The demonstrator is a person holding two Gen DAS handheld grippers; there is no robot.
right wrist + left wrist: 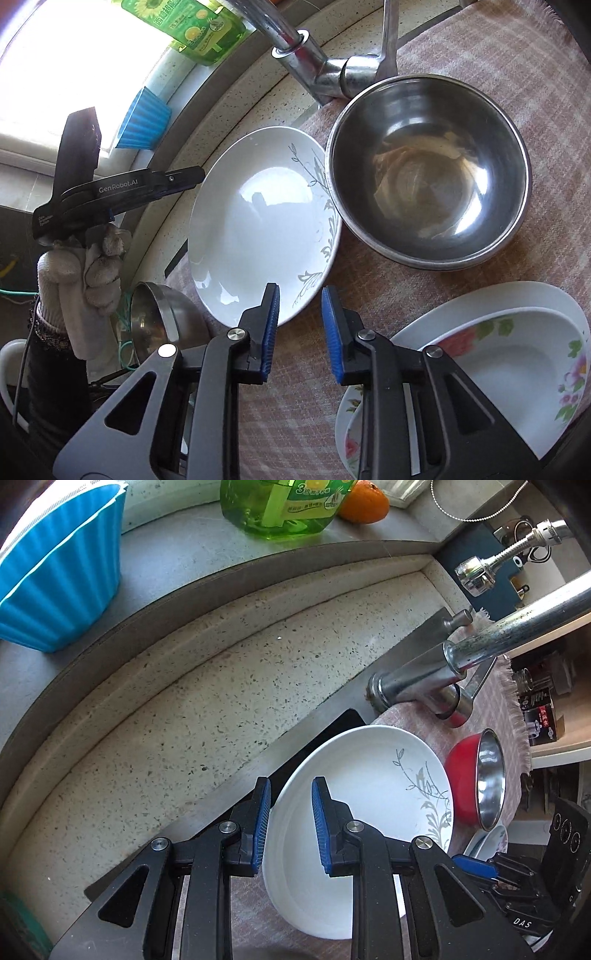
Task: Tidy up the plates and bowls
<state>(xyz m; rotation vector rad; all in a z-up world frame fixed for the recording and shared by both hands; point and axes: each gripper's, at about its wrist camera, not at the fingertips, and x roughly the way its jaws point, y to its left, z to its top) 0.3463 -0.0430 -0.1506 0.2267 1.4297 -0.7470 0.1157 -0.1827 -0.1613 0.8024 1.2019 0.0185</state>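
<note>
"GenRobot.AI" on left hand-held gripper (pixel 177 181)

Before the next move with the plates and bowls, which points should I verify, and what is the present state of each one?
1. Left gripper has the rim of the white leaf plate between its jaws: ok.
2. Its pads press that rim: cannot tell.
3. Right gripper is empty, over the cloth: ok.
4. Steel bowl is apart from the plate: not ok, its rim seems to overlap the plate's edge.
5. Flower plates are already nested: ok.
</note>
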